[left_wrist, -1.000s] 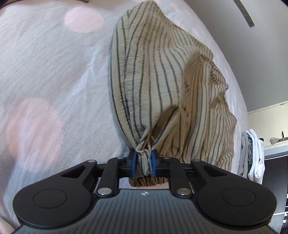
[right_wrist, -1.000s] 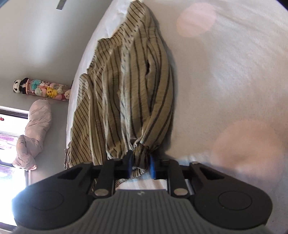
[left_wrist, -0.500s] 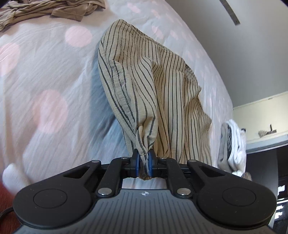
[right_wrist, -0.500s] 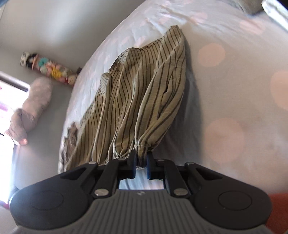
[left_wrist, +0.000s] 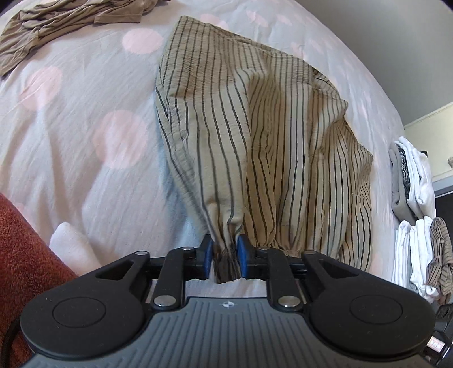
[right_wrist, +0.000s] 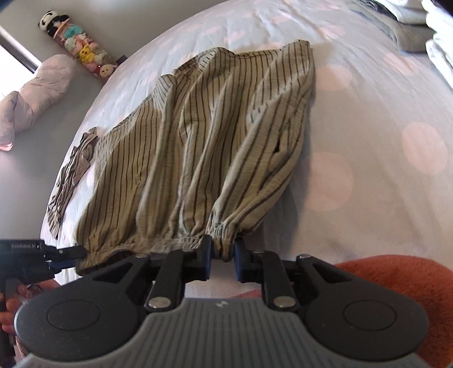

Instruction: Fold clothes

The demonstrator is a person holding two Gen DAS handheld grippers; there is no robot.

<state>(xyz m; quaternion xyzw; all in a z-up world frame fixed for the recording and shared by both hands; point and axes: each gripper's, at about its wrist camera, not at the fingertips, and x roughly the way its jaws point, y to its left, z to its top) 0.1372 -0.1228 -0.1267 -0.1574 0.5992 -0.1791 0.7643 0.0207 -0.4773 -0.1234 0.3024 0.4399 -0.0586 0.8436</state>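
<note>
A beige garment with dark stripes (left_wrist: 254,136) lies spread on the dotted white bed sheet (left_wrist: 85,99), with its gathered waistband lifted toward me. My left gripper (left_wrist: 226,256) has a bunch of that waistband between its blue pads, which are opening but still touch the cloth. My right gripper (right_wrist: 222,252) pinches the other end of the waistband (right_wrist: 223,246) the same way, its jaws also opening. In the right wrist view the garment (right_wrist: 203,136) fans out and the left gripper (right_wrist: 68,254) shows at the left edge with a hand (right_wrist: 8,311) behind it.
A crumpled brown garment (left_wrist: 56,25) lies at the far left of the bed. Folded white clothes (left_wrist: 413,184) are stacked at the right edge. A rust fuzzy fabric (right_wrist: 396,286) sits near me. Small striped cloth (right_wrist: 73,167), a pillow (right_wrist: 36,93) and plush toys (right_wrist: 79,48) lie beyond.
Both grippers have risen and pulled back, lifting the waistband; the garment now spreads wider across the sheet. The pads of both stand farther apart around the cloth.
</note>
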